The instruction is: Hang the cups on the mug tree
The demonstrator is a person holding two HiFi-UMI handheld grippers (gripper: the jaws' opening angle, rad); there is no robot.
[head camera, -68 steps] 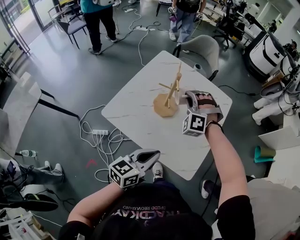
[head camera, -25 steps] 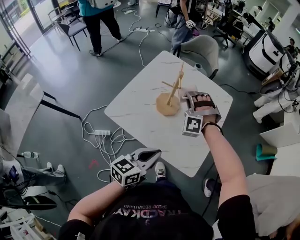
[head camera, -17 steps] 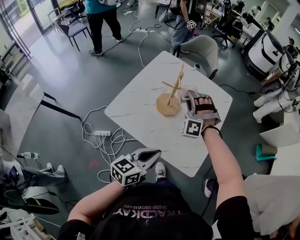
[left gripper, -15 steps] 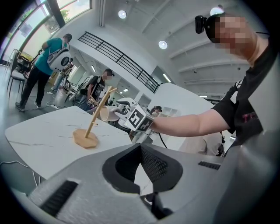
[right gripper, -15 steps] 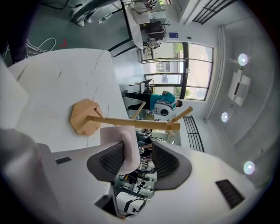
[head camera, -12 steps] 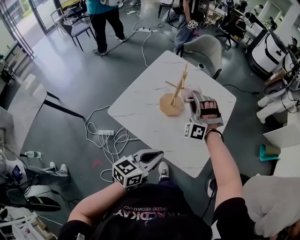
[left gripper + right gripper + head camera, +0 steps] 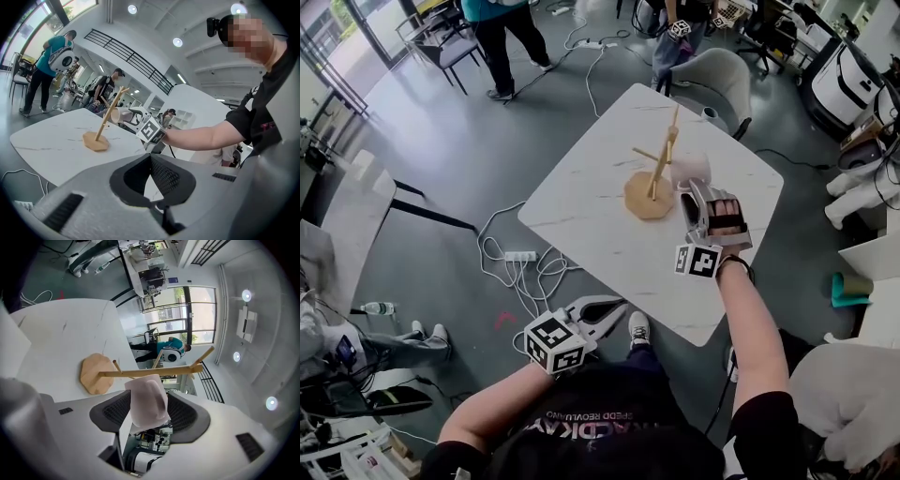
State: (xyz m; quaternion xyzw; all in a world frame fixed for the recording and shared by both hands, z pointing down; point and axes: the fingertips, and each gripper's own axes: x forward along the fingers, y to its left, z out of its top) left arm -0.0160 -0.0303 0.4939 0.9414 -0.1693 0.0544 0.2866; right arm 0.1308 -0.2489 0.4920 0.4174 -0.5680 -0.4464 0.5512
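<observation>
Right gripper view: the right claw [image 7: 148, 394] stands wide, its jaws having just been opening. The pale cup [image 7: 149, 405] sits between the pads [image 7: 117, 411], which no longer press on it. The cup's top meets the stem of the wooden mug tree [image 7: 140, 373], which stands on the white desk [image 7: 61, 343]. The peg contact cannot be told. Left gripper view: the left claw [image 7: 150, 157] is closed and empty, held off the desk's near edge.
</observation>
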